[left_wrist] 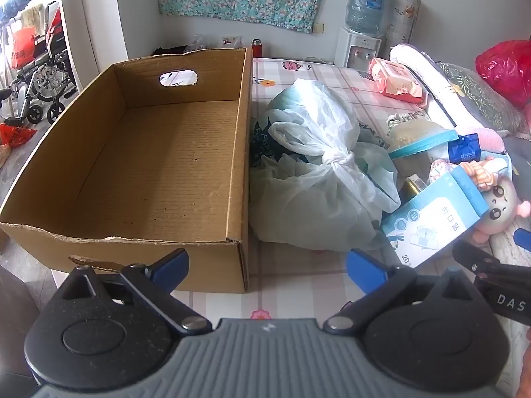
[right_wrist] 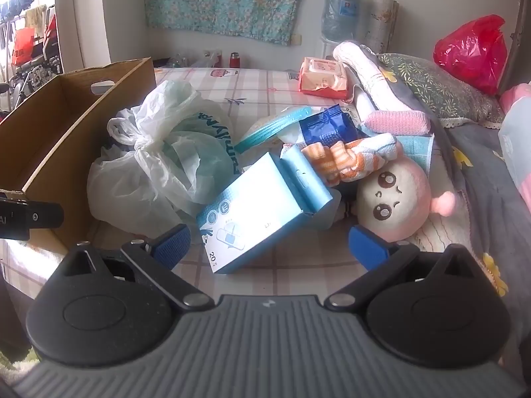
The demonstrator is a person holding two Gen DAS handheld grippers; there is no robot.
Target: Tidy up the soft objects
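Plush doll (right_wrist: 395, 195) lies beside the cardboard box (left_wrist: 132, 152); left tongs (left_wrist: 267, 265) and right tongs (right_wrist: 268, 243) gape wide, empty.

Knotted plastic bag (right_wrist: 159, 162) beside empty cardboard box (left_wrist: 159, 162); pink plush doll (right_wrist: 395, 199) lying rt.

1. The left gripper (left_wrist: 267, 270) hangs with jaws spread wide, nothing between them.
2. An empty cardboard box (left_wrist: 159, 165) sits on the checked bedsheet (left_wrist: 298, 265).
3. A knotted plastic bag (left_wrist: 318, 172) lies just beside the box.
4. A blue carton (left_wrist: 431, 222) leans near a pink plush doll (left_wrist: 501, 205).
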